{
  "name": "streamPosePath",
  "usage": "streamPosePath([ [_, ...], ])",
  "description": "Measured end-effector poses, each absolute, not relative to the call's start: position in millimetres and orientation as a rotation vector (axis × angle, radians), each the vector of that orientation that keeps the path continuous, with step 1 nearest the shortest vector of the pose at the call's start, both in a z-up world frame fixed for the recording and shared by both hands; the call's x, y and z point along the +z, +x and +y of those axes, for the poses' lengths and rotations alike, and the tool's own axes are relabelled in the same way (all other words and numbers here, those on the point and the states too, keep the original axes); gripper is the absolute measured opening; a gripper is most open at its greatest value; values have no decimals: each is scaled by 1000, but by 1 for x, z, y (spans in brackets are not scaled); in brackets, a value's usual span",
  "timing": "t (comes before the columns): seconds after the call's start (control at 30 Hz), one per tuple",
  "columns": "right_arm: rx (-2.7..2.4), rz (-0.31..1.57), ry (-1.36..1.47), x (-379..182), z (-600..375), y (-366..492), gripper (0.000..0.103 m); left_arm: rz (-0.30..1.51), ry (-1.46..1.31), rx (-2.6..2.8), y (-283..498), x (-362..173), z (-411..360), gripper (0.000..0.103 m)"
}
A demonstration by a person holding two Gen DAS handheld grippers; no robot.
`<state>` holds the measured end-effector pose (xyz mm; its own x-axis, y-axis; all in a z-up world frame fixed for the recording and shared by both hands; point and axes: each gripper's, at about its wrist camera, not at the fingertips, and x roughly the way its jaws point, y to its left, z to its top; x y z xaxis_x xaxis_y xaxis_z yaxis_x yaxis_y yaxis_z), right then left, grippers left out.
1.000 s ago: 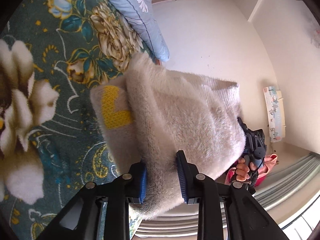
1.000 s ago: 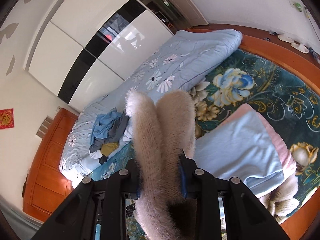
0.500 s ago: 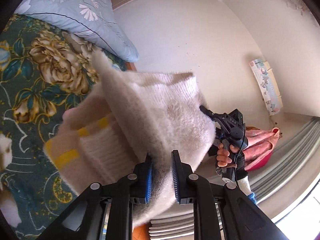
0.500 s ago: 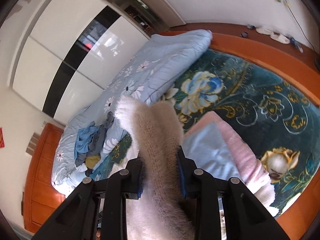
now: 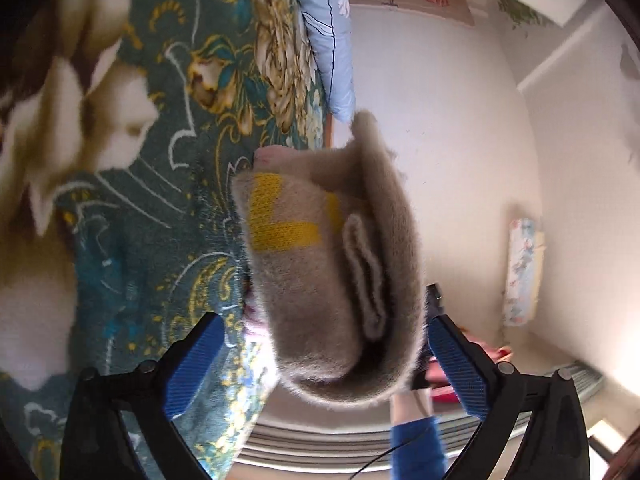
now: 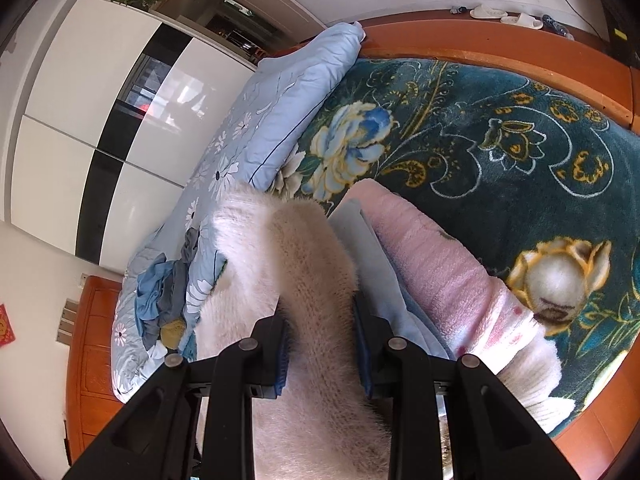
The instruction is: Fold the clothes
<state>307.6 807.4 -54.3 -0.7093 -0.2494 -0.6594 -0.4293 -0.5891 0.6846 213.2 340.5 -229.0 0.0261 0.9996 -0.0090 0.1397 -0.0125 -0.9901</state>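
Observation:
A fluffy cream sweater (image 5: 312, 280) with a yellow knitted mark (image 5: 280, 224) hangs folded over, just above the teal floral blanket (image 5: 160, 208). My left gripper (image 5: 322, 328) is opening wide; the sweater's folded end sits between the blue pads (image 5: 192, 360), and they do not press on it. In the right wrist view my right gripper (image 6: 320, 308) is shut on the other end of the sweater (image 6: 280, 248), right beside a folded light blue garment (image 6: 372, 256) and a pink one (image 6: 432, 276). A blue sleeve (image 5: 416, 444) shows behind the sweater.
A light blue flowered quilt (image 6: 288, 92) lies along the blanket's (image 6: 500, 120) far side, with a heap of blue and grey clothes (image 6: 164, 292) on it. An orange wooden bed frame (image 6: 480, 52) rims the bed. White wardrobe doors (image 6: 80, 92) stand beyond.
The left jaws sprang from shut on the sweater to wide open. Both grippers came down, and the sweater sank toward the blanket and the folded pile. The right grip stayed.

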Motion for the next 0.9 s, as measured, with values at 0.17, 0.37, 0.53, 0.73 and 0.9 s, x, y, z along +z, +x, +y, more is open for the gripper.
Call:
streamPosePath([
  [0.17,2444,1376,-1142,-57,808,308,29,-1218,-1321,1084,217,-220,367,103],
  [0.37,2436,1378,-1141,-56,805,309,29,-1128,-1332,1179,212,-209,389,103],
  [0.53,2464,1335,-1159,-47,796,311,30,-1060,-1364,1297,211,-197,388,100],
  [0.73,2488,1277,-1162,-27,782,316,29,-969,-1357,1439,216,-175,380,60],
  [0.9,2529,1184,-1179,0,762,315,27,-981,-1342,1479,219,-162,366,41],
])
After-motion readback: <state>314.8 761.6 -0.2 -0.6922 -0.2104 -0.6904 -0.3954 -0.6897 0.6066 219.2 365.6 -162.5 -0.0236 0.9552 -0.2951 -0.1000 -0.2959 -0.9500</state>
